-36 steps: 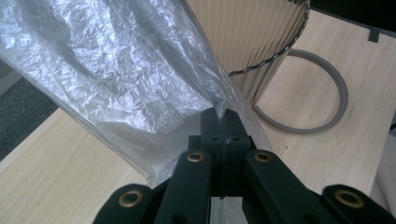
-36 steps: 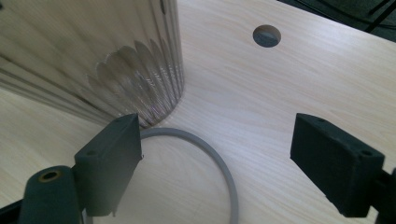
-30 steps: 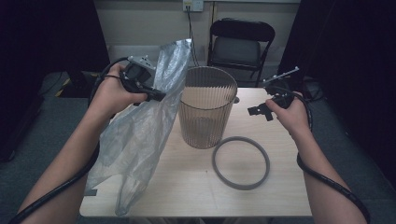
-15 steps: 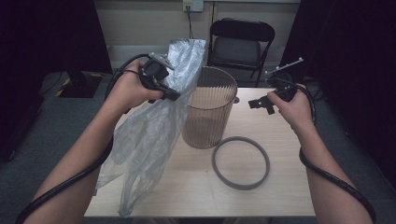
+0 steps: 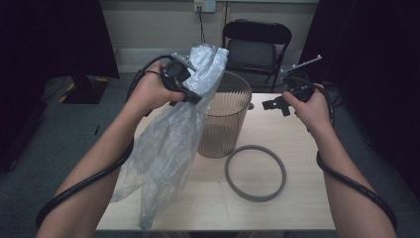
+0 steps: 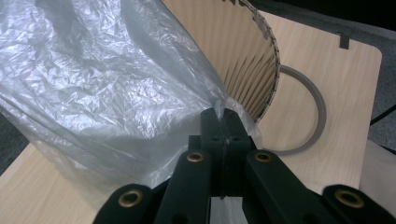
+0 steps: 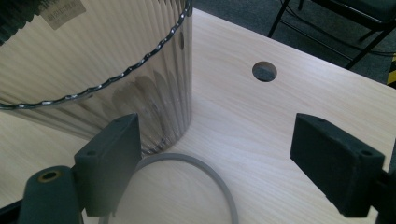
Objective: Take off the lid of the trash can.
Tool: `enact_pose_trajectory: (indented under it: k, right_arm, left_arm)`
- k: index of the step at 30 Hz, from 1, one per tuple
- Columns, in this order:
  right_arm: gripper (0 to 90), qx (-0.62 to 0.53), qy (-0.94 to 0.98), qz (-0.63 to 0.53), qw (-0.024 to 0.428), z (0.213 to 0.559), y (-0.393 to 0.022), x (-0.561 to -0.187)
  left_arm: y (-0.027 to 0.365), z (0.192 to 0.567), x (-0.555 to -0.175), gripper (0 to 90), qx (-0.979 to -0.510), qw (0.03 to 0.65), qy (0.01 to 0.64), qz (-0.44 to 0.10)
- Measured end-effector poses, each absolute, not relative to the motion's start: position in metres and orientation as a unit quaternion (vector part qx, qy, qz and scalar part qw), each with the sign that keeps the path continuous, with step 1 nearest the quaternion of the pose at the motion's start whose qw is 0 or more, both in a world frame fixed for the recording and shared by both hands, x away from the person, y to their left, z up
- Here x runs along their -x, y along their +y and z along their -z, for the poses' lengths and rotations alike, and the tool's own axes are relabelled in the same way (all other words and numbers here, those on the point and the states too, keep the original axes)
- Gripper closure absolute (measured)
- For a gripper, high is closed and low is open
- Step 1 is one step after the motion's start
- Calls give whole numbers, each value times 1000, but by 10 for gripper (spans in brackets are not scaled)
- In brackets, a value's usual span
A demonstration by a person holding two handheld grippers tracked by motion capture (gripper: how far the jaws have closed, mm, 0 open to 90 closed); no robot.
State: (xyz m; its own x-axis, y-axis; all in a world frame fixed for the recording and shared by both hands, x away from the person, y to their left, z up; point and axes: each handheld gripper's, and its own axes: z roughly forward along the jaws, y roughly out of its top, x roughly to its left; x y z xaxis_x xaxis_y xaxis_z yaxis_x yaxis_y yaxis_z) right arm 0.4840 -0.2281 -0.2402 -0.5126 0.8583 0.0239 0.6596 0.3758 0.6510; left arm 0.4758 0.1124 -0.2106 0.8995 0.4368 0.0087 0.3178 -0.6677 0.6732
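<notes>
**Bag held at the bin's rim**

A pale wooden surface (image 5: 297,163) stands on grey carpet, with a black folding chair (image 5: 257,47) behind it. The clear, crinkled plastic bag (image 5: 168,144) hangs down beside the ribbed translucent bin (image 5: 225,124), its top at the bin's rim. A grey ring (image 5: 255,172) lies just beside the bin. The left gripper (image 5: 195,98) is clamped on the bag's edge. The right gripper (image 5: 272,104) hovers with jaws apart, holding nothing.

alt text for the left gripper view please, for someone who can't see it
The left gripper is shut on a crinkled clear plastic bag, held beside a ribbed bin. A grey ring lies flat on the wooden table behind it.
</notes>
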Motion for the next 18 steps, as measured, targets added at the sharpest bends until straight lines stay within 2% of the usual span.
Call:
enact_pose_trajectory:
  k: [10,13,18]
  right_arm:
    - [155,-453,818,-313,165,231,-215,-486]
    - [156,-447,820,-317,164,229,-211,-486]
    - [156,-444,821,-320,162,229,-206,-487]
  left_arm:
    - [105,223,-483,892,-909,352,214,-61]
    - [104,227,-485,825,-903,364,221,-51]
    - [103,235,-487,575,-896,380,222,-57]
